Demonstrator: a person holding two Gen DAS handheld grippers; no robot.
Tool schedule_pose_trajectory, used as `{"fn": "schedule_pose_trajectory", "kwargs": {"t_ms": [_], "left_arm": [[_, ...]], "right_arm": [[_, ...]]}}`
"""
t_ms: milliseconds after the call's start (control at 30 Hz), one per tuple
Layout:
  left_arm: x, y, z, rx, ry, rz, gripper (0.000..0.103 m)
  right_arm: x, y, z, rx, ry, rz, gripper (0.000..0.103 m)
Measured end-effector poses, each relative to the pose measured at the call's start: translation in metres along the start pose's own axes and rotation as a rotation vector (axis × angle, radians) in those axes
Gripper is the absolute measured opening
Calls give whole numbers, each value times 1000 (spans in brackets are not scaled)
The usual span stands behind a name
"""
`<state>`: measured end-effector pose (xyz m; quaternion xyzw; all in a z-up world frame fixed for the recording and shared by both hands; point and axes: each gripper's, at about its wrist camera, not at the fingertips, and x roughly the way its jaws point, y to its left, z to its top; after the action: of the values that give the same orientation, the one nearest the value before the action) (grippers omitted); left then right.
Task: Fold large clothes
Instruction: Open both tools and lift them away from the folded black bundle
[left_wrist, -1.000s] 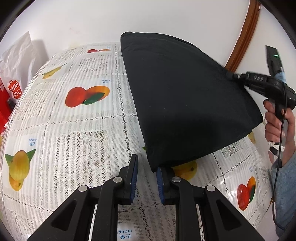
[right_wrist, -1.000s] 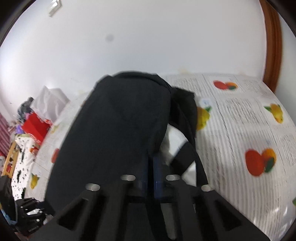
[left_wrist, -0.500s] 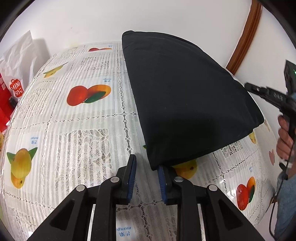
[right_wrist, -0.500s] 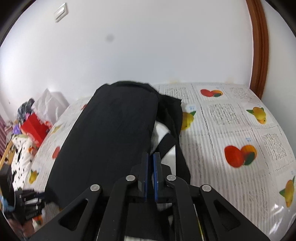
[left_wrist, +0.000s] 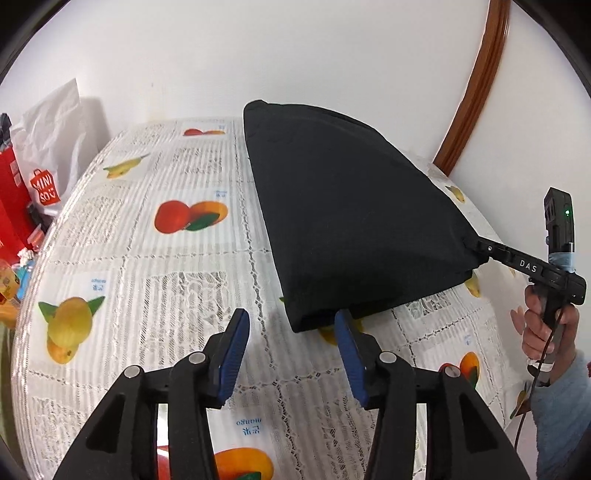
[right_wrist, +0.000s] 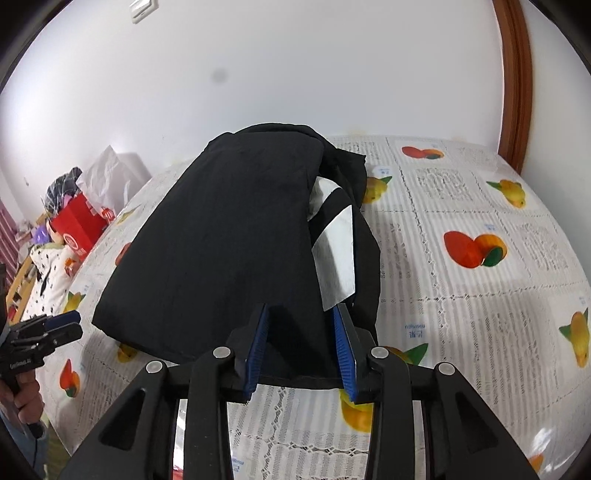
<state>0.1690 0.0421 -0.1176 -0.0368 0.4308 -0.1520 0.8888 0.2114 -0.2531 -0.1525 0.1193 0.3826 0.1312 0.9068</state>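
Red bag: stands off the counter's left edge, with a white bag behind it against the wall.
Counter: covered by a lace-patterned cloth printed with fruit; bare on its left half.
Left tool: near the counter's front edge, its blue-padded jaws opening. The pads press on nothing; the right pad sits just beside the garment's near corner, the left one is over bare cloth.
Black garment: folded into a thick flat bundle, lying on the counter from the far edge toward the front, right of the middle. In the right wrist view a white panel shows along its right side.
Right tool: at the garment's right-hand corner, jaws opening. The black fabric lies between the pads, and no pad visibly presses on it.
Right hand: grips the tool's handle beyond the counter's right edge; a grey-blue sleeve covers the wrist.
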Motion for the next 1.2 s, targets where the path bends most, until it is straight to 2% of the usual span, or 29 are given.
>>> {"fn": "schedule_pose_trajectory", "kwargs": {"t_ms": [33,67,167,233,600,700,900,1000,1067,1133,1200], "left_arm": [[1,0,3,0,-3,3,46],[2,-1,5,-2,-3,5,46],[10,-1,13,-14,0,14,46],[14,0,15,-23,4,18,46],[23,0,20,-33,15,61,47],[19,-2,19,-30,8,76,50],[5,-7,14,-28,0,107,56],[-8,-11,11,-26,-16,120,62],[-19,-13,10,-30,-33,130,66],[-33,-17,7,-35,-52,142,71],[-45,-21,5,-35,-71,156,74]], "right_arm": [[0,-1,1,8,-3,13,23],[-1,-1,2,12,-4,18,5],[-17,-1,2,11,-74,55,3],[-21,-1,0,10,-97,43,3],[-25,5,-11,-32,-26,-108,5],[-29,9,-13,-32,-16,-144,8],[-37,16,-13,-15,-2,-208,25],[-49,20,-15,5,-1,-203,39],[-61,24,-15,17,0,-214,54],[-76,31,-16,21,-18,-229,57],[-89,37,-17,17,-30,-251,67]]}}
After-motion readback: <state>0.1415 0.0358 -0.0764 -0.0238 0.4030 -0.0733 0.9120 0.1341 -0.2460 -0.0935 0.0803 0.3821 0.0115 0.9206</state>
